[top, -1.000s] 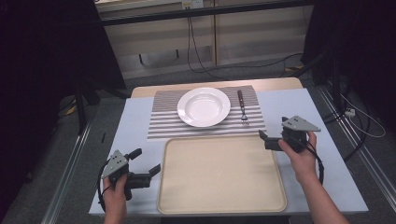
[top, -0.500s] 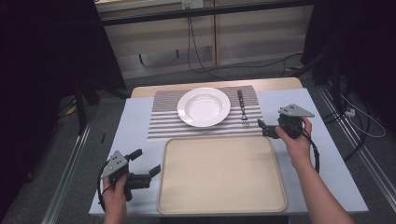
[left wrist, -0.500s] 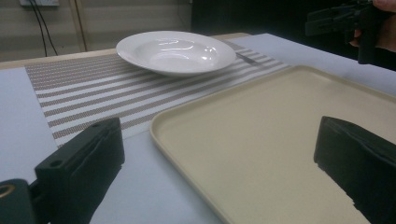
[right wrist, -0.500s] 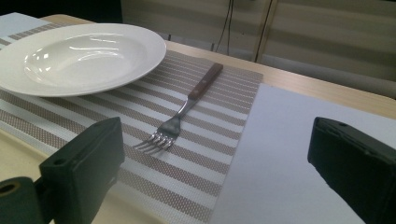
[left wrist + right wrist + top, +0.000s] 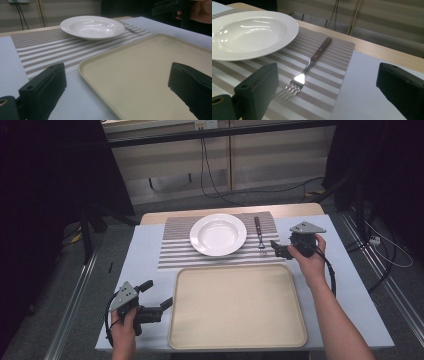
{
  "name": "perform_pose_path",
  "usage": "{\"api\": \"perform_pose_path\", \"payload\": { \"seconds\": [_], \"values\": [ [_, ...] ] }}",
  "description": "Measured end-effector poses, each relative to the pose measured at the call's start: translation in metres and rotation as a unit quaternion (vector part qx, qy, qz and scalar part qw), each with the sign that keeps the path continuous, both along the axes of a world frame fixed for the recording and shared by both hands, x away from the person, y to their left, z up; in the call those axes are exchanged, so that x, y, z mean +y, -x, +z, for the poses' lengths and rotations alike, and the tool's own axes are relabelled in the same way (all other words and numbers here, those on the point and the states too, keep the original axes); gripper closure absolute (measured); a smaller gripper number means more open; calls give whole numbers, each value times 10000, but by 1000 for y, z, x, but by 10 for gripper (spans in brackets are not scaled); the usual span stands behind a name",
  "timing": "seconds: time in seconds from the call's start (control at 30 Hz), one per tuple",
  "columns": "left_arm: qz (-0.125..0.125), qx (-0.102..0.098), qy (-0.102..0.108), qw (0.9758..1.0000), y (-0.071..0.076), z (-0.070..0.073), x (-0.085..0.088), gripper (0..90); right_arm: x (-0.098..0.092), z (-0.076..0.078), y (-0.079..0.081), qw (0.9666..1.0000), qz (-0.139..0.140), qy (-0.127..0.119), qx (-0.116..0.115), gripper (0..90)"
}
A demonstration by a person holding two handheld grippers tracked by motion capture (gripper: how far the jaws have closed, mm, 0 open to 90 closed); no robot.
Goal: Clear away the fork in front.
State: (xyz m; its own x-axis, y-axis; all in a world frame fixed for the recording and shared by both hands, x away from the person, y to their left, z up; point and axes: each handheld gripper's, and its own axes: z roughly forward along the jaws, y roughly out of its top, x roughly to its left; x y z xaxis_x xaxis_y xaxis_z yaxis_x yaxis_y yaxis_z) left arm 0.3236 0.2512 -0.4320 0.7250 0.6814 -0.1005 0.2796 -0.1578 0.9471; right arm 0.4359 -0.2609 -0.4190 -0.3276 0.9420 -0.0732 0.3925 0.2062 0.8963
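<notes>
While jaws gape, right gripper [image 5: 276, 249] nears fork [image 5: 259, 235].

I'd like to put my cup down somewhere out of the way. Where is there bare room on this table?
The tray is bare. So is the table left of the placemat. It is crowded by the plate, fork and right gripper.

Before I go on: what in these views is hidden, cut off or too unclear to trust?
- Fork: its tine tips pass behind the right hand-held gripper's near jaw in the right gripper view; too small to count in the high view.
- Tray: its near and right parts are cut off by the frame edge and covered by the left hand-held gripper's jaw in the left gripper view.
- Plate: its left side is cut off in the right gripper view.
</notes>
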Motion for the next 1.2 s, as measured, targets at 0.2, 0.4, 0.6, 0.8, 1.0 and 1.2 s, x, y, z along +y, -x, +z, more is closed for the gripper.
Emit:
{"api": "perform_pose_path", "payload": {
  "seconds": [0.2,0.4,0.6,0.8,1.0,1.2],
  "values": [
    [12,51,-41,10000,0,-1,-1,20,4,-4,-16,9999,-19,-94,56,38],
    [-12,40,-48,10000,0,-1,-1,20,16,-6,-32,9998,-92,-107,121,15],
    [-22,56,-55,10000,0,-1,-2,20,24,-10,-45,9992,-115,-174,349,40],
    [-18,59,-62,10000,0,-1,-2,20,28,-13,-54,9986,-112,-188,491,126],
    [-6,58,-77,10000,0,-2,-2,20,28,-23,-61,9981,-169,-147,570,328],
    [-11,43,-145,9999,0,-1,-1,20,30,-30,-72,9969,-63,-228,744,494]
  ]
}}
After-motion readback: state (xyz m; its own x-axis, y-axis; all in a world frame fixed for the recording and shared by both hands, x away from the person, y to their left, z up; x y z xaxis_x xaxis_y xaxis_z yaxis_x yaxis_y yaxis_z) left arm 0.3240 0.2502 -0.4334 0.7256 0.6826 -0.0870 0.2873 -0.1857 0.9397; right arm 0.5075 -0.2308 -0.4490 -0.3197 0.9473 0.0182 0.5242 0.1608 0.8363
